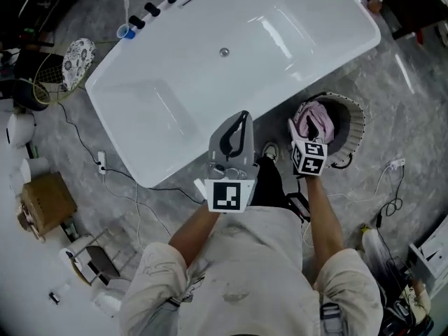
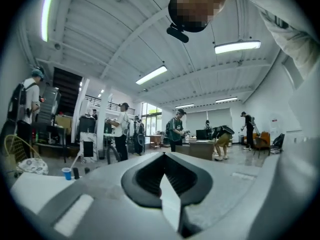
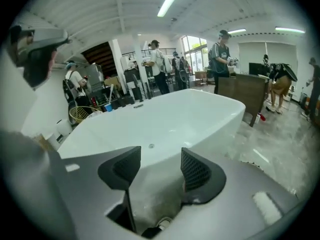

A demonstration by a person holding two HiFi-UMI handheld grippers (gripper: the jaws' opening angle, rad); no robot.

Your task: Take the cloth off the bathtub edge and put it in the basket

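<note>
A pink cloth lies bunched inside the round basket, which stands on the floor beside the white bathtub. In the head view my right gripper hovers at the basket's near left rim, over the cloth's edge. In the right gripper view its jaws stand open with nothing between them, and the bathtub lies beyond. My left gripper is held over the tub's near rim. Seen in the left gripper view, the left gripper is shut and empty, pointing level across the room.
A blue cup and several dark bottles line the tub's far rim. A wire basket with a patterned item sits at the far left, a cardboard box lower left. Cables and a power strip cross the floor. Several people stand beyond.
</note>
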